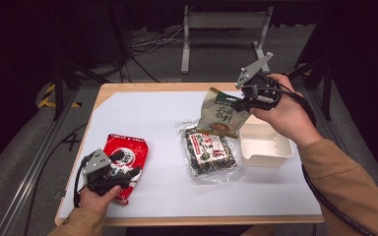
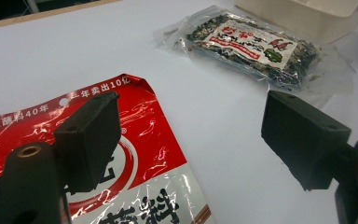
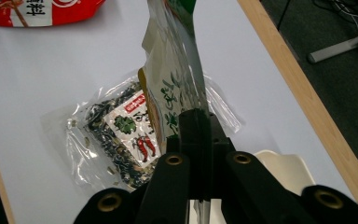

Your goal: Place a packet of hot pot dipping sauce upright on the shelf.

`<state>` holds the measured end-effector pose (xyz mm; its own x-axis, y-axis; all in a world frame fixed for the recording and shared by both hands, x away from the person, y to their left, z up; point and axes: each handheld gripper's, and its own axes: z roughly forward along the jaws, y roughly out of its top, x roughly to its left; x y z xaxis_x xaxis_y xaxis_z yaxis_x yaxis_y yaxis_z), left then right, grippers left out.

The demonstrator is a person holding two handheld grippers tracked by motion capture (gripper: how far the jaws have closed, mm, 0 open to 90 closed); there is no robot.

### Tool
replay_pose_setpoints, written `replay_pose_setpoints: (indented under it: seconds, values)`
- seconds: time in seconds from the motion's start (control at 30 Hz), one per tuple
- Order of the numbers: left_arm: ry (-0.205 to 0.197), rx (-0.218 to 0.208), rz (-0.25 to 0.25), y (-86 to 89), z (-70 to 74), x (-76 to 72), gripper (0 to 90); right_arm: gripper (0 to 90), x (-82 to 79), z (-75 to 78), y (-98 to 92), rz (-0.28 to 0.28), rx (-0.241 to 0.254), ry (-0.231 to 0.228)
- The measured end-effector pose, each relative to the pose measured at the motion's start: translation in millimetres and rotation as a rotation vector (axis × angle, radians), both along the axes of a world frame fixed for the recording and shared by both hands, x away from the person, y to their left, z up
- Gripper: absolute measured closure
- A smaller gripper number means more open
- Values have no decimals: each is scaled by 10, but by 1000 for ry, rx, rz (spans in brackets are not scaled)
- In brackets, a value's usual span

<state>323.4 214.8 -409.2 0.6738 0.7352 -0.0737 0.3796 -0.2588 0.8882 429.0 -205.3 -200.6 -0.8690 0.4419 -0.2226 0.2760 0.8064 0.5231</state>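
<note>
The right tongs (image 1: 237, 102) are pinched tight on the top edge of the tan packet (image 1: 222, 114), hanging it at about 1 o'clock on the bench (image 1: 142, 110), beside the white tray (image 1: 266, 145) (likely its destination). Next: carry it over and release. The left tongs (image 1: 134, 172) gape over the red packet (image 1: 126, 156) at 8 o'clock, gripping nothing.

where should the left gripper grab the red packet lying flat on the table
Probably by the free upper edge of the red packet, near the punched hanging hole. It lies flat on the white sheet, so slide one jaw in low from that edge rather than pressing from above. The left gripper sits open over it, one pad above the red face, one above bare sheet.
</note>
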Motion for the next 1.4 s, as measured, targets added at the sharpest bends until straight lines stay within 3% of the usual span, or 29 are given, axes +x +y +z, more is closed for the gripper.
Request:
replay_pose_setpoints:
  seconds: [0.53, 1.07, 1.4]
  values:
    - [7, 4, -4, -2, -9, 4, 206, 894, 248, 58, -360, -11, -15, -86]
    - [3, 5, -3, 15, -12, -40, 231, 894, 500, 64, -681, -37, -78, -162]
    - [-13, 43, 8, 15, -25, -87, 224, 893, 637, 59, -905, -63, -77, -179]
